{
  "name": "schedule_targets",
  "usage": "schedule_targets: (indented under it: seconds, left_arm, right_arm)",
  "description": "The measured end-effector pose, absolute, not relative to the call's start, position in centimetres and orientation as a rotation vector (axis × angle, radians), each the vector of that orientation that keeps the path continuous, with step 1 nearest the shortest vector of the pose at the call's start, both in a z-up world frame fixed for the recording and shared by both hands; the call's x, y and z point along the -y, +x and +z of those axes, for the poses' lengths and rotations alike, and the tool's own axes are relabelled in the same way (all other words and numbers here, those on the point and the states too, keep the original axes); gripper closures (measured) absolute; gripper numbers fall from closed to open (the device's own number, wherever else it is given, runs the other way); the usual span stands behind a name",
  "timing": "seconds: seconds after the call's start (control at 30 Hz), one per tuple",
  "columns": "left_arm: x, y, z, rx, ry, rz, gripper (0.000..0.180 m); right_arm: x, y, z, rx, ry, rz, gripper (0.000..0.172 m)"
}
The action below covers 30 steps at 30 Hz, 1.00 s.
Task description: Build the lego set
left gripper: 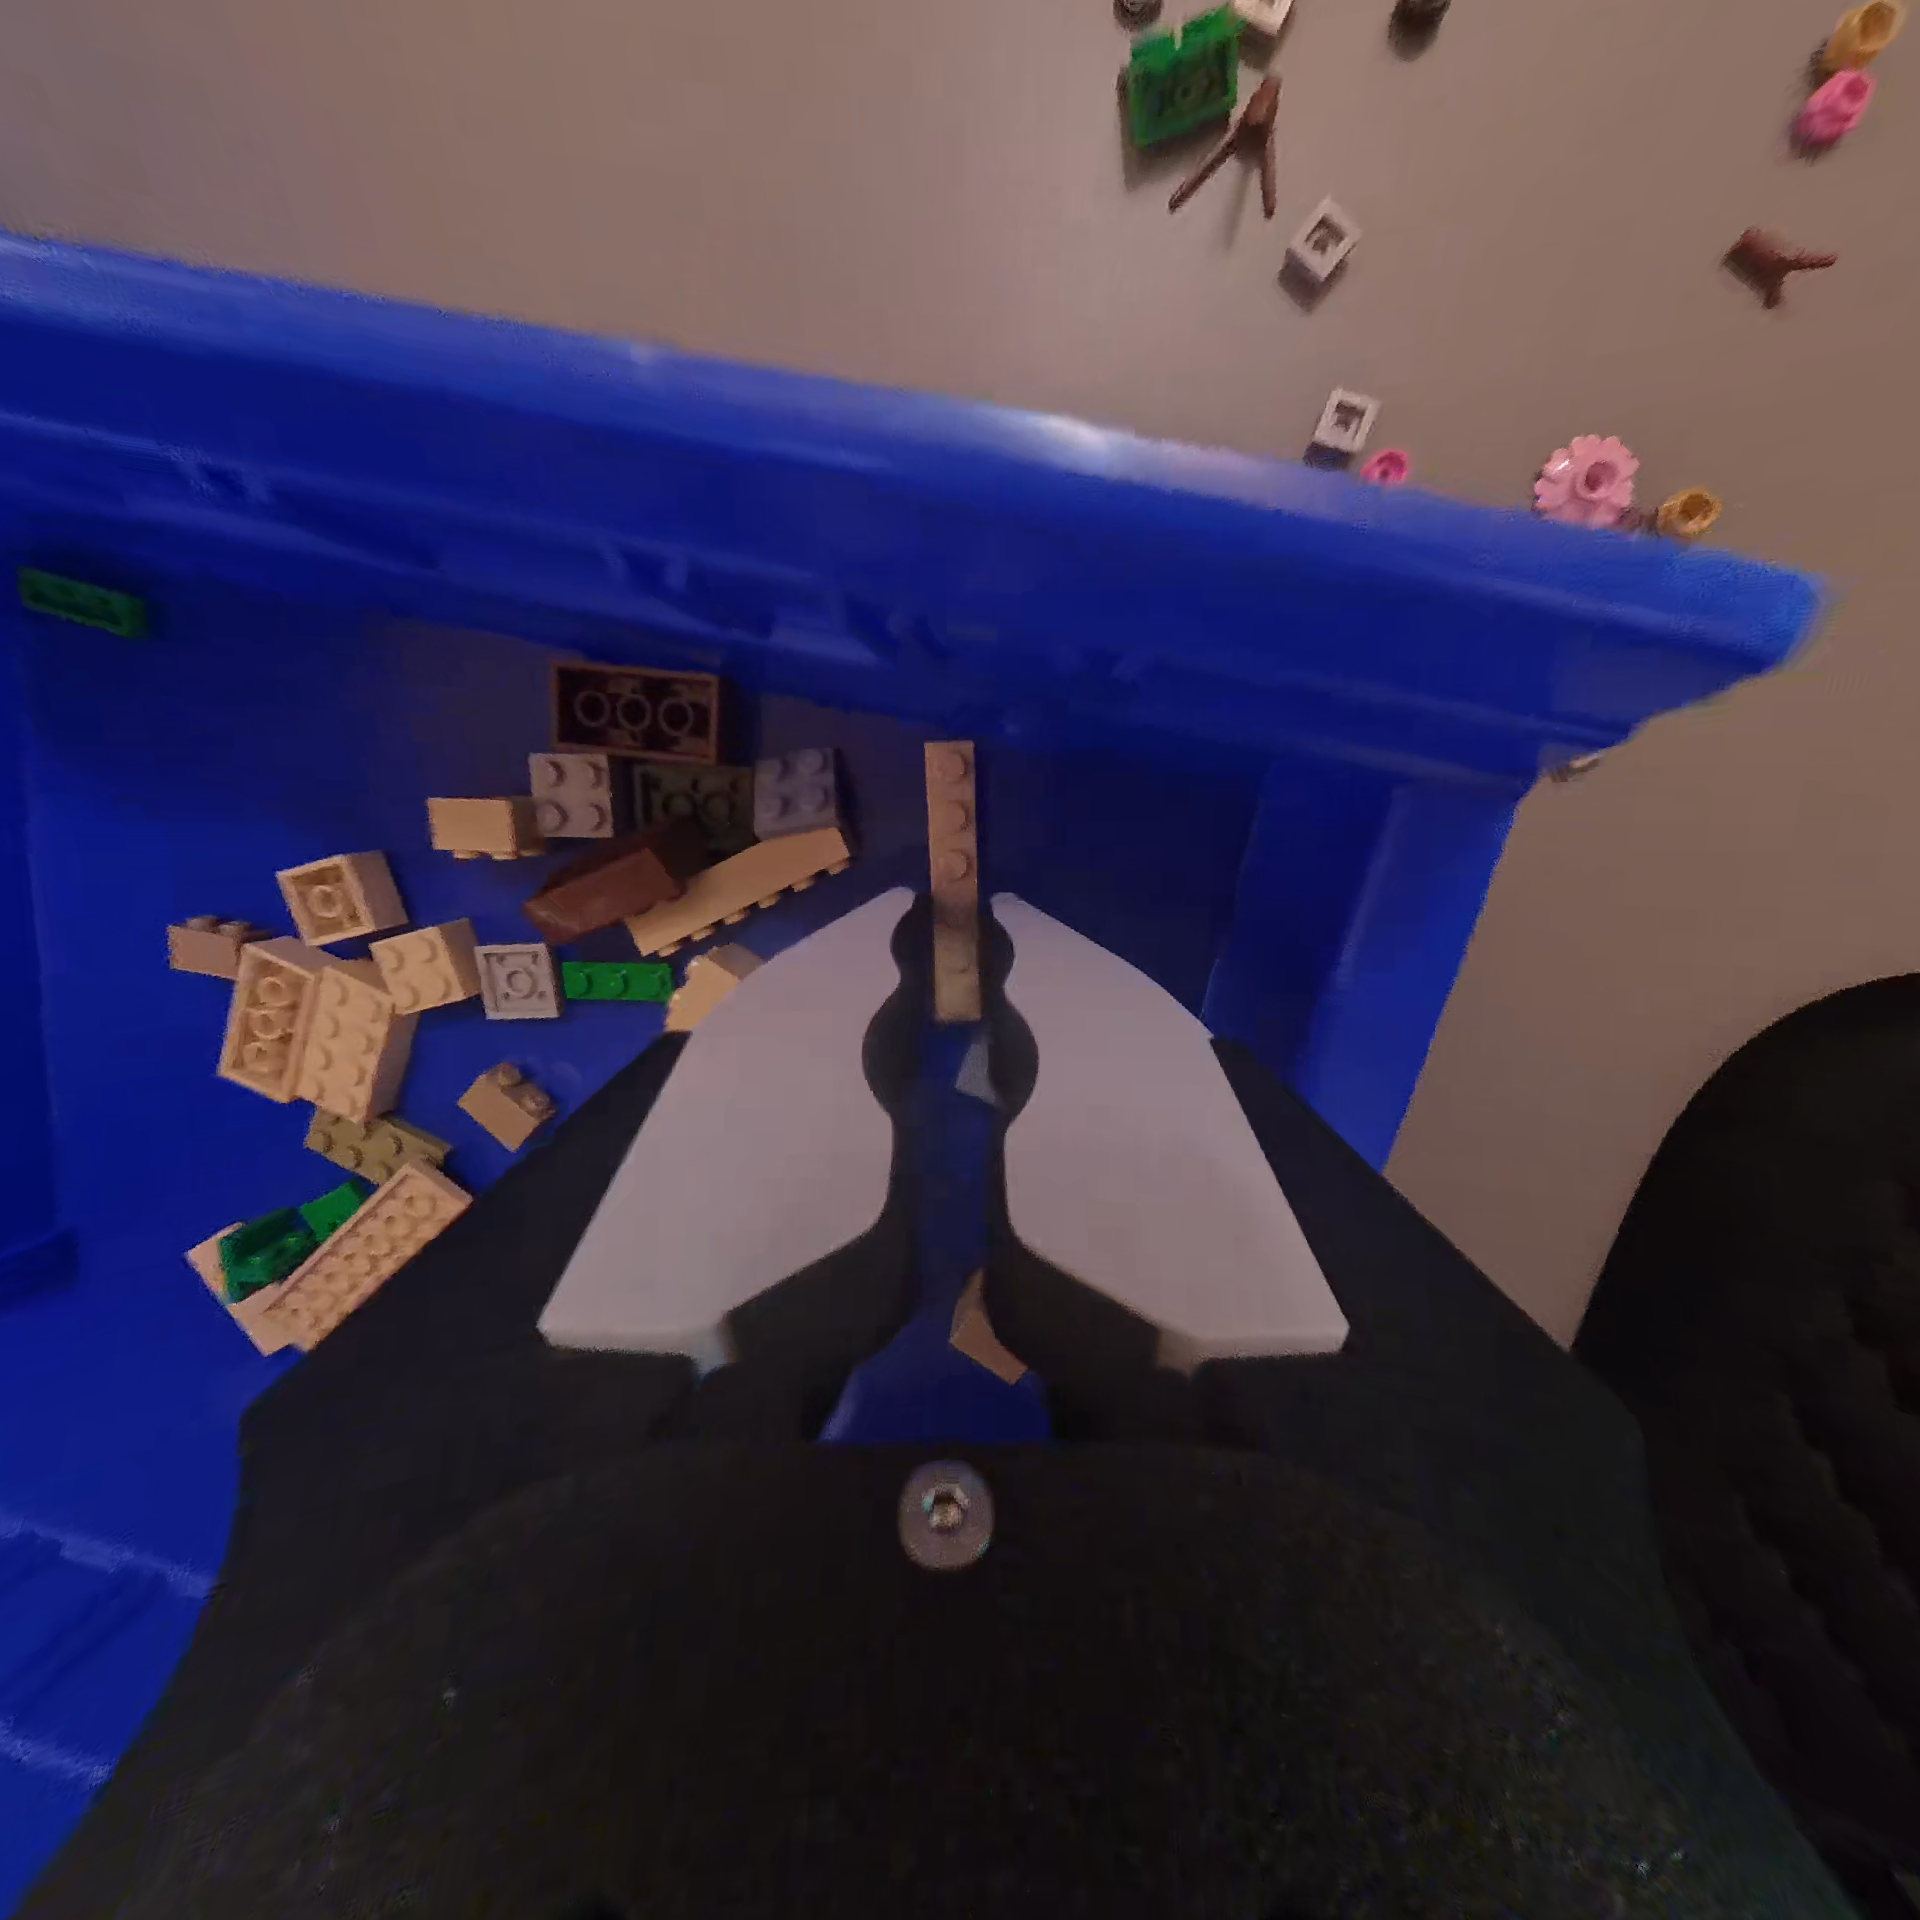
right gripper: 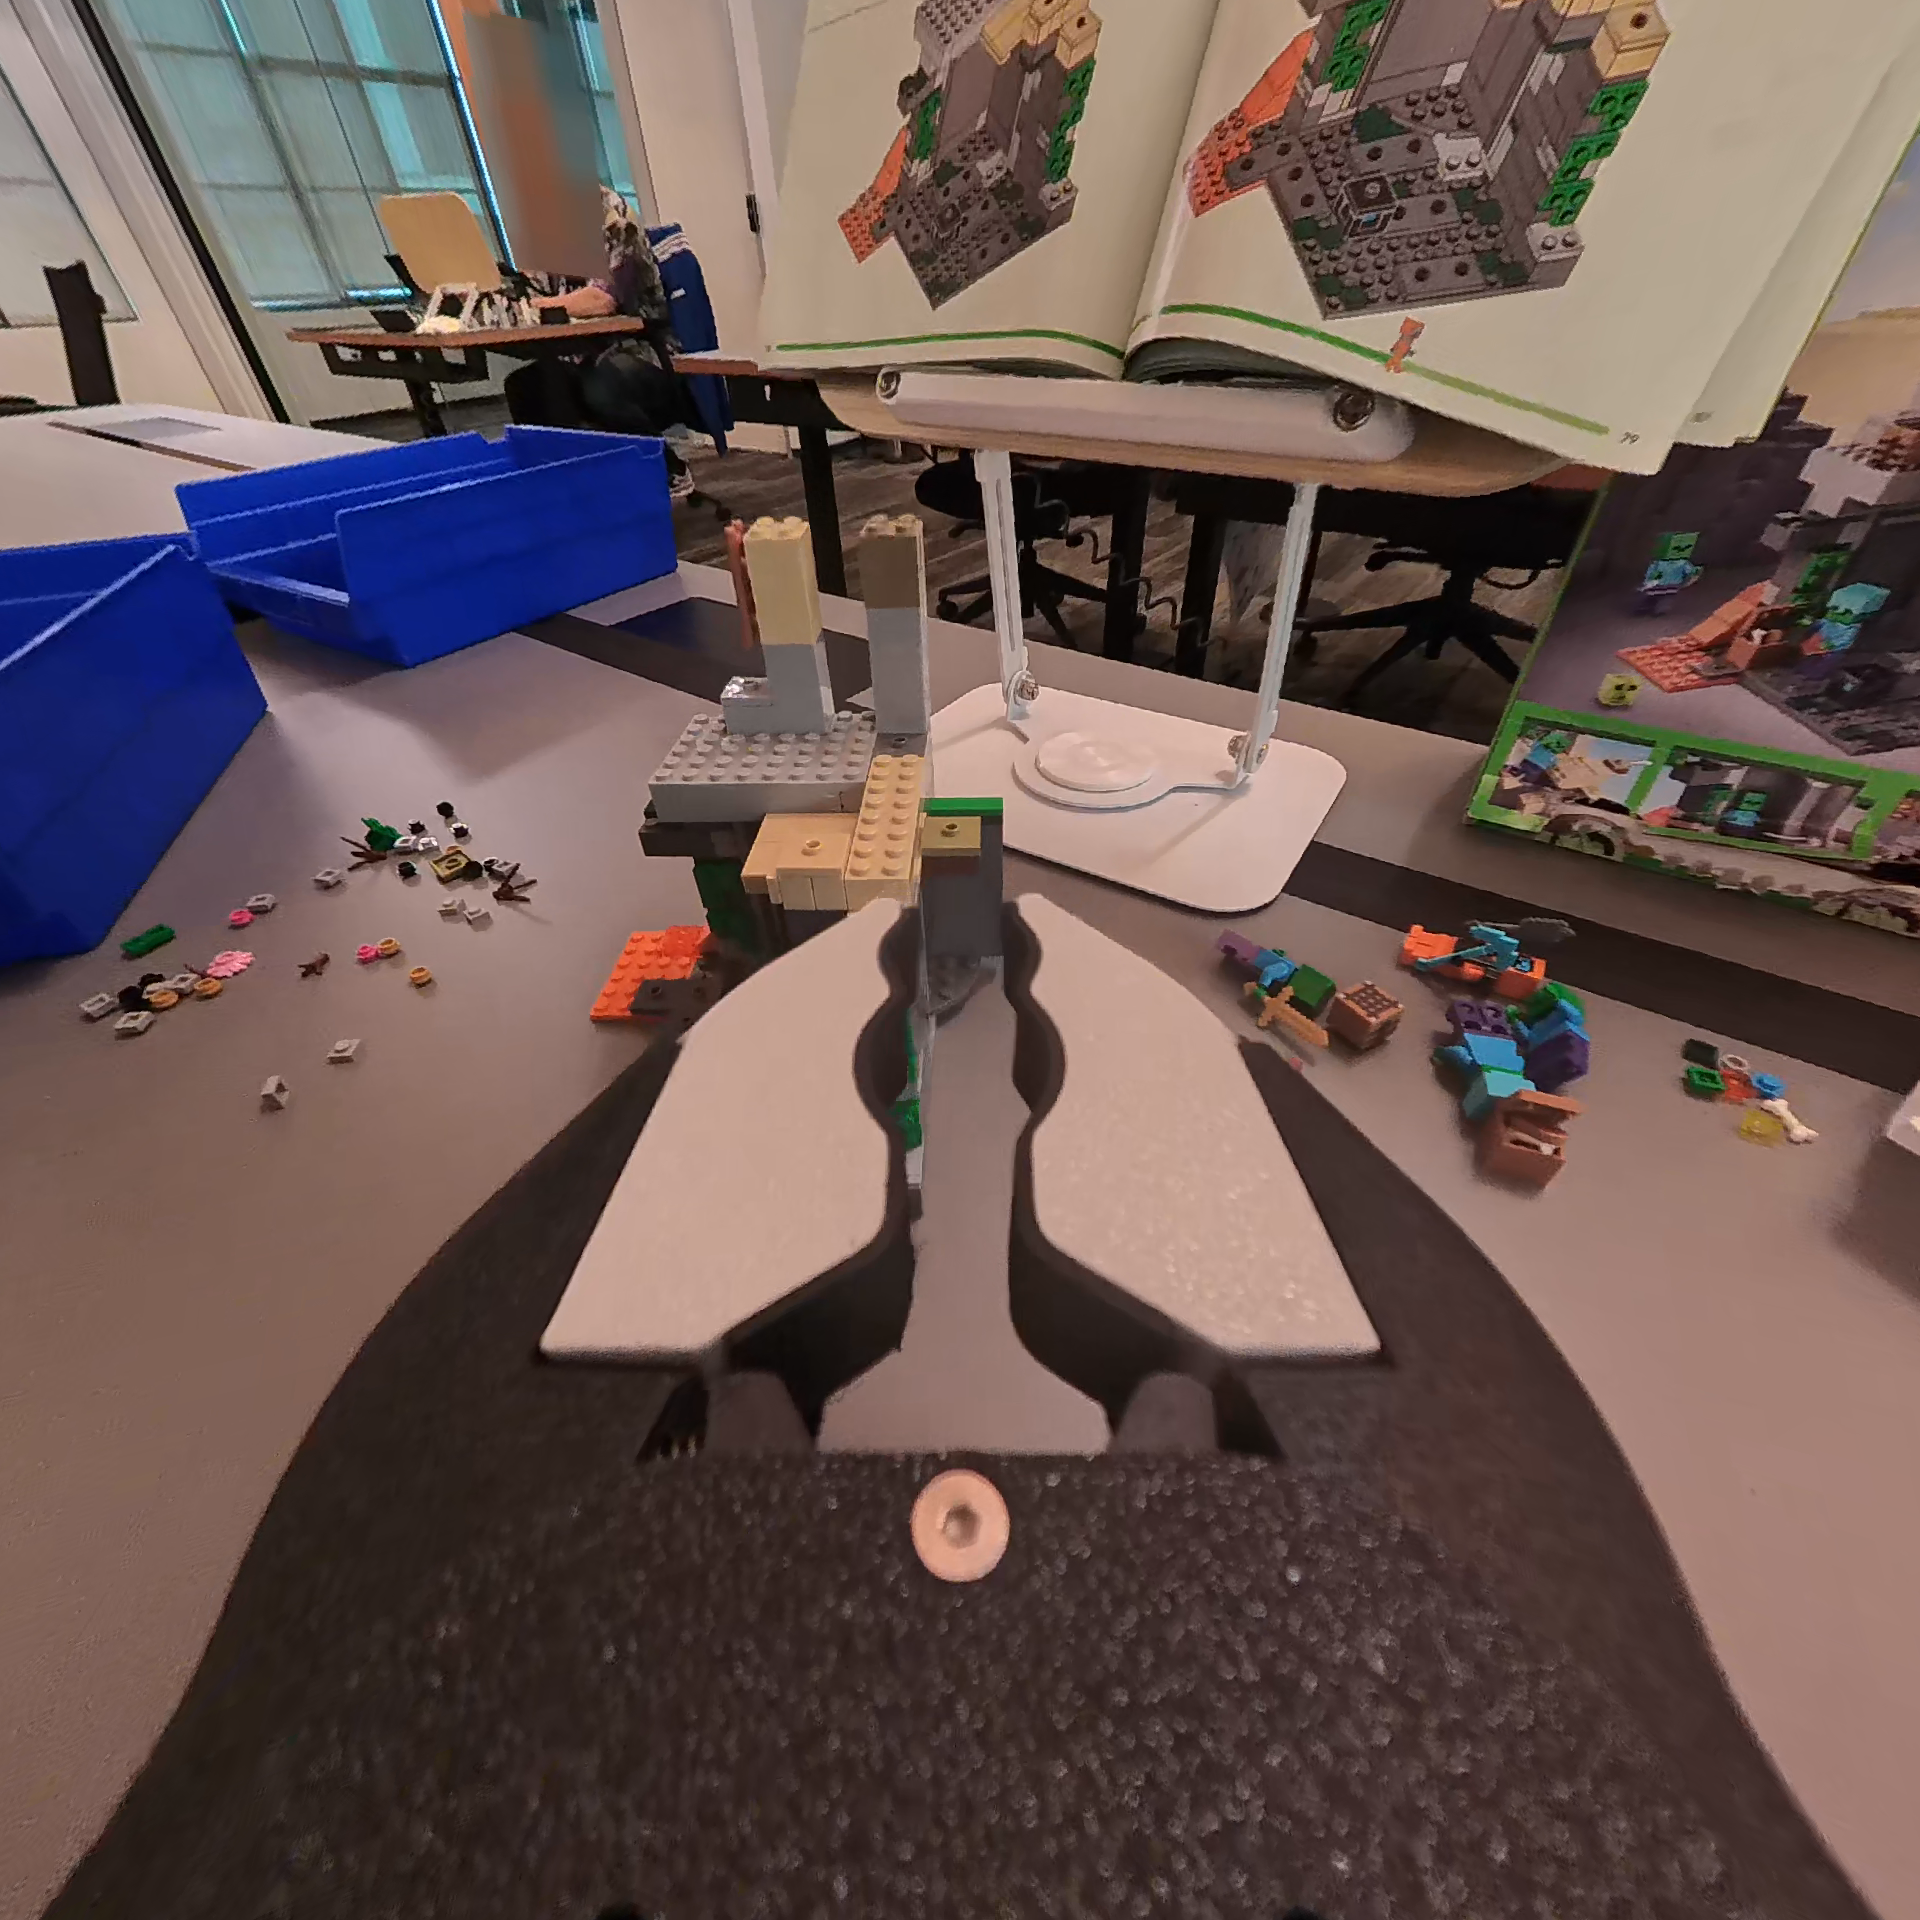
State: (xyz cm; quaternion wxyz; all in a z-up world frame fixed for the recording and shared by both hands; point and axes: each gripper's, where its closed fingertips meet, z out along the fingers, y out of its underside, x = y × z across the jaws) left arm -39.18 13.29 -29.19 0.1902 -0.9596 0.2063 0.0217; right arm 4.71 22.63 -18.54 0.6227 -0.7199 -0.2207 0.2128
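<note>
So the left gripper (left gripper: 954,935) is down inside a blue bin (left gripper: 935,520) and it's pinching a long tan plate (left gripper: 952,831), one stud wide. Both black pads are squeezed right up against the plate's lower end, and the rest of it sticks straight out past the fingertips toward the bin's far wall. Off to the left on the bin floor sits a loose pile of bricks (left gripper: 343,997), mostly tan with a few grey ones, a brown slope (left gripper: 603,883), a dark brown brick (left gripper: 636,710) lying studs-down, and a small green plate (left gripper: 615,981). Beyond the bin rim, little bits are scattered over the grey table (left gripper: 727,156): pink flowers (left gripper: 1587,478), small grey tiles, brown twiggy pieces.

Over on the other side, the right gripper (right gripper: 958,956) is closed around a grey column (right gripper: 961,894) at the right front corner of the brick build (right gripper: 790,810) standing on the table. That column has a green cap and a tan piece near the top. The right pad looks tight against it; on the left there's a thin edge with green bits between pad and column, so contact there is harder to judge. Behind the build stands a white book stand (right gripper: 1164,810) holding an open instruction booklet (right gripper: 1195,187). Two blue bins (right gripper: 436,540) sit far left, a set box (right gripper: 1714,727) far right, and a heap of minifigure parts (right gripper: 1496,1039) lies right of the fingers.
</note>
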Motion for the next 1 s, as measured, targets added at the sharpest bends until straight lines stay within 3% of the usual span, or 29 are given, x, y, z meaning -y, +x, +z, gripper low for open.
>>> schedule_targets:
  seconds: [0.23, 0.37, 0.77, 0.8, 0.9, 1.0]
  left_arm:
    - [-14.3, -37.8, -20.7, -0.607, -2.456, 0.104, 0.173]
    - [-15.0, -34.2, -16.0, -0.698, -2.297, 0.054, 0.173]
    - [-17.0, -24.0, -13.9, -0.905, -2.111, -0.134, 0.173]
    - [-17.0, -23.4, -14.0, -0.916, -2.105, -0.145, 0.173]
    - [-17.1, -21.6, -14.2, -0.950, -2.094, -0.179, 0.173]
    - [-17.5, -19.9, -14.3, -0.995, -2.087, -0.206, 0.173]
  right_arm:
    - [-23.1, 1.8, -22.2, 0.650, -1.771, 0.464, 0.115]
    - [-24.3, 0.5, -24.3, 0.711, -1.822, 0.406, 0.108]
    - [-26.7, -0.1, -25.9, 0.681, -1.884, 0.321, 0.117]
    - [-26.8, -0.2, -26.0, 0.683, -1.883, 0.319, 0.119]
    - [-26.8, -0.4, -26.2, 0.701, -1.884, 0.299, 0.152]
    - [-26.4, -0.5, -26.3, 0.708, -1.914, 0.323, 0.153]
